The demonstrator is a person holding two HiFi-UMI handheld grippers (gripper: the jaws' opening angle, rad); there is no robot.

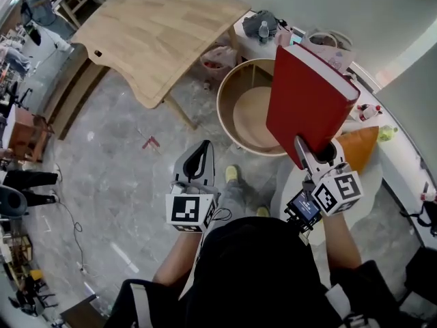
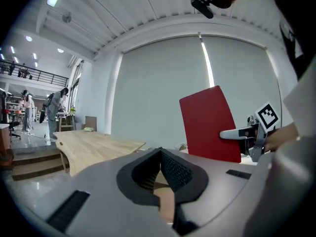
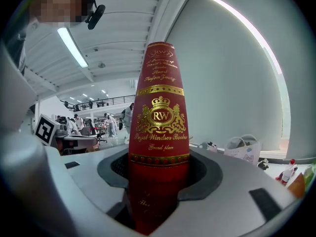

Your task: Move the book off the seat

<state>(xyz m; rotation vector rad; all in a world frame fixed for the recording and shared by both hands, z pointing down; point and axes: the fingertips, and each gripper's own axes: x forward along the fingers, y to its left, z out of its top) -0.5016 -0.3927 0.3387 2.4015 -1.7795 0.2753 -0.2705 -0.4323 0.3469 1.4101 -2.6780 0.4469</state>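
A red hardcover book (image 1: 311,101) is up in the air, tilted, above a round wooden tub-shaped piece (image 1: 227,94). My right gripper (image 1: 315,154) is shut on its lower edge. In the right gripper view the book's spine (image 3: 160,127), with gold print, stands upright between the jaws of the right gripper (image 3: 159,168). My left gripper (image 1: 198,159) hangs over the grey floor to the left of the book, shut and with nothing in it. In the left gripper view its tips (image 2: 160,154) meet, and the book (image 2: 210,125) and the right gripper (image 2: 247,132) show to the right. Below my right hand lies a white rounded surface (image 1: 290,186) with an orange cushion (image 1: 358,145).
A large wooden table (image 1: 157,33) stands at the far left. A white ledge along the wall (image 1: 403,149) carries a bottle (image 1: 263,31), bags and small items. The person's shoes (image 1: 232,175) rest on the grey floor. People stand far off (image 2: 52,112).
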